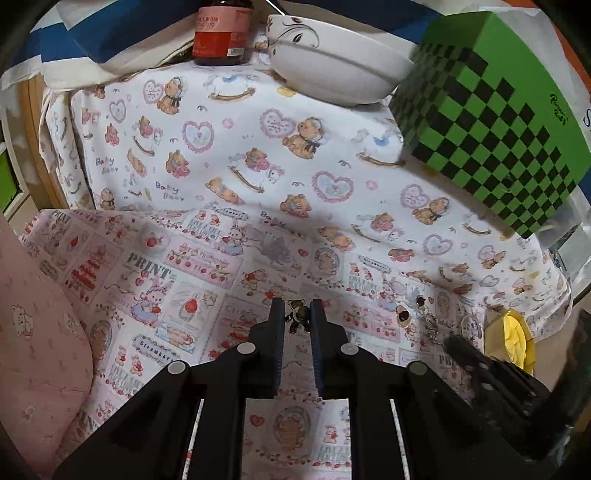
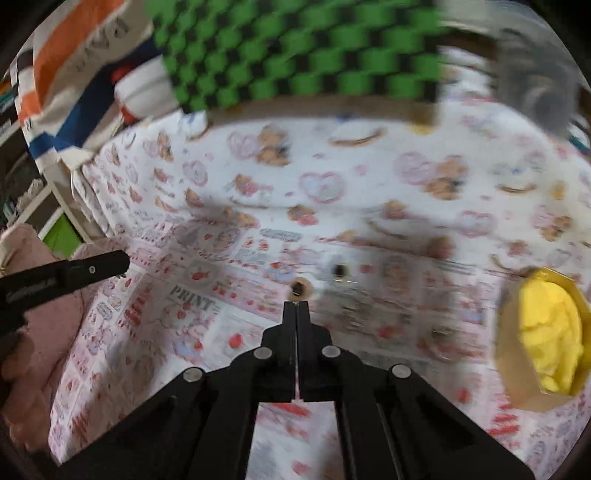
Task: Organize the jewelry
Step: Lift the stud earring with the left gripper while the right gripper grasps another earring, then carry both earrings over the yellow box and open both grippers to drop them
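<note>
My left gripper (image 1: 297, 312) is shut on a small dark bear charm (image 1: 298, 316), held between its fingertips just above the pink printed cloth (image 1: 184, 280). To its right on the cloth lie a round earring (image 1: 403, 316) and a dark stud with a sparkly chain (image 1: 424, 314). My right gripper (image 2: 296, 305) is shut and looks empty, just short of the round earring (image 2: 299, 288); this view is blurred. The dark stud (image 2: 338, 270) lies beyond it. The left gripper (image 2: 92, 269) shows at the left of the right wrist view, and the right gripper's finger (image 1: 480, 362) at the left wrist view's right.
A green checkered box (image 1: 491, 122) stands at the back right, a white bowl (image 1: 332, 70) and a brown bottle (image 1: 223, 33) at the back. A small cardboard box with yellow lining (image 2: 546, 332) sits at the right. A pink cushion (image 1: 33, 350) lies at the left.
</note>
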The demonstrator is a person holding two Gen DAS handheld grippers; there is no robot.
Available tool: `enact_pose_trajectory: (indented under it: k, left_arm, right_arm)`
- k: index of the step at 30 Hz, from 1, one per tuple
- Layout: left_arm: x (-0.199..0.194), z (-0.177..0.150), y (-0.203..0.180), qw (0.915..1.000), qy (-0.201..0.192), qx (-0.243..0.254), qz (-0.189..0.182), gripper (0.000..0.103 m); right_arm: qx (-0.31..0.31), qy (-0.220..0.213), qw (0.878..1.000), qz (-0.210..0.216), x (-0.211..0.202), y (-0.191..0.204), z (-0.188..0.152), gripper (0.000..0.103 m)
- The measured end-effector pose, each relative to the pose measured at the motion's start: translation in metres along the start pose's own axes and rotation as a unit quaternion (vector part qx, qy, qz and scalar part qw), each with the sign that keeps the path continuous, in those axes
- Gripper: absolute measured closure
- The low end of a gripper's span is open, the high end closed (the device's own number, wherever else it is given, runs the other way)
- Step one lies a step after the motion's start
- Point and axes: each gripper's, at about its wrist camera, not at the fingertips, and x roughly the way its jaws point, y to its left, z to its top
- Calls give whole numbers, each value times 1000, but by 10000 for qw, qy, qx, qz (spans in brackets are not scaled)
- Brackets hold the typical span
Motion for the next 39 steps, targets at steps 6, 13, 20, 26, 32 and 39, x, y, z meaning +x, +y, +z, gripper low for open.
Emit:
enact_pose_trajectory:
  k: [6, 13, 20, 26, 32, 39]
  left_arm:
    - [3, -1, -5, 9999, 0, 91, 126, 91]
    - [19, -1, -1, 9984, 107, 152, 534, 91]
    - [21, 1, 4, 9975, 91, 108, 694, 91]
    - [20, -3, -9, 9973, 105, 334, 647, 91]
    - [9, -4, -21, 9971, -79, 556, 506, 91]
    - [-3, -9, -38, 9958, -317, 816, 285, 91]
  right_arm:
    - [168, -143, 9996, 158, -16, -23, -5, 101]
    - [-192, 431, 9988, 153, 35, 4, 19, 93]
    - [-553, 555, 9967, -212, 62, 14, 26, 80]
    - [-527, 493, 9963, -458, 65, 14, 23, 96]
    - [-915, 124, 9953, -286, 19, 18, 9, 96]
    - [-642, -576, 9962, 89, -51, -12, -16, 96]
